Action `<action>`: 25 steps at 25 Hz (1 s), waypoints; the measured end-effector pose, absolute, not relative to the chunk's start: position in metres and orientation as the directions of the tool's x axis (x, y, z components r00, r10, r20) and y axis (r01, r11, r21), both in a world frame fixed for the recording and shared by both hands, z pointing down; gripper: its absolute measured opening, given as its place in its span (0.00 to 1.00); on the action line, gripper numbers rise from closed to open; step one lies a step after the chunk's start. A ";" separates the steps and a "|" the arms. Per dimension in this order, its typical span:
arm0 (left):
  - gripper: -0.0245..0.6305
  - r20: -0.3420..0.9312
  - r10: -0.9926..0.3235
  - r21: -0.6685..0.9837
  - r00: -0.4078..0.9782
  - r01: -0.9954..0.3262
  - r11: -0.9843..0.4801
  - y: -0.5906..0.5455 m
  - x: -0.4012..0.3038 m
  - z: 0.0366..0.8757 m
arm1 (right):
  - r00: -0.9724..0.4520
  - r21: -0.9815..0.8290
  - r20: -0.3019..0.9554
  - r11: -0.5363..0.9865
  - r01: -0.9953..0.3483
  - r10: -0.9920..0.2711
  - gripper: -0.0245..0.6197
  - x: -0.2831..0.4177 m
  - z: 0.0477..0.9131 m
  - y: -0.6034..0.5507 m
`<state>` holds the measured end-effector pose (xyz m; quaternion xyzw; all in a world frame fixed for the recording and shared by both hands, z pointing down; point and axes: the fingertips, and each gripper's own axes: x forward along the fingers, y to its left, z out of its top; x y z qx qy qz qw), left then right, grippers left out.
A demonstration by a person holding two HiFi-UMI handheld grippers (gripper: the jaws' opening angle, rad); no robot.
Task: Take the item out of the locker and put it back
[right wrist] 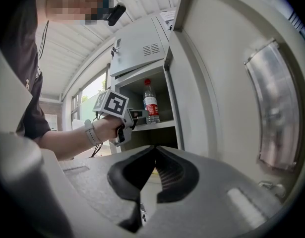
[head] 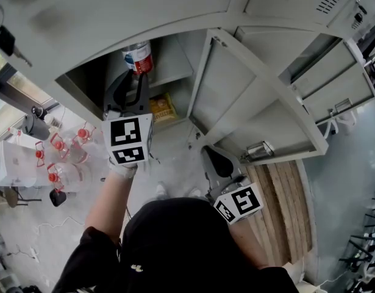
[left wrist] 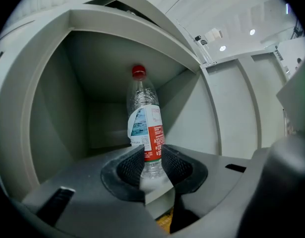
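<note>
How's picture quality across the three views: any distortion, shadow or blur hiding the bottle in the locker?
Head view: even daylight, but the grey metal locker is shadowed inside and the left hand-held gripper covers part of the red-labelled clear plastic bottle. Left gripper view: strong fisheye bending, bottle sharp. Right gripper view: fisheye too, bottle small yet distinct.

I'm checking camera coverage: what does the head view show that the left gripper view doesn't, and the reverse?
Only the head view: the right gripper outside the locker, the wood planks beside it, and the person's left arm. Only the left gripper view: the red cap of the bottle, and the pads of the left gripper pressed on the bottle's two sides. Both: the bottle inside the locker, between the left gripper's jaws.
</note>
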<state>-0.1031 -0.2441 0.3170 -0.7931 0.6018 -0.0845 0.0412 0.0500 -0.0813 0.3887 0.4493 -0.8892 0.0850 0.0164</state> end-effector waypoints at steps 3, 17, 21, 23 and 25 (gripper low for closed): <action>0.20 0.099 -0.961 -0.171 0.260 -0.946 -0.274 -0.253 -0.103 0.316 | -0.590 -0.136 0.106 0.576 -0.806 -0.800 0.03 0.052 0.389 -0.083; 0.20 0.155 -0.955 -0.205 0.253 -0.937 -0.282 -0.276 -0.095 0.313 | -0.577 -0.139 0.103 0.563 -0.815 -0.810 0.03 0.053 0.388 -0.088; 0.20 0.156 -0.955 -0.210 0.253 -0.936 -0.282 -0.275 -0.095 0.313 | -0.575 -0.139 0.101 0.561 -0.816 -0.812 0.03 0.052 0.388 -0.086; 0.20 0.154 -0.953 -0.199 0.261 -0.936 -0.289 -0.274 -0.094 0.313 | -0.574 -0.140 0.102 0.560 -0.817 -0.812 0.03 0.052 0.388 -0.086; 0.20 0.150 -0.951 -0.182 0.272 -0.937 -0.297 -0.272 -0.094 0.313 | -0.575 -0.142 0.103 0.560 -0.816 -0.812 0.03 0.052 0.388 -0.084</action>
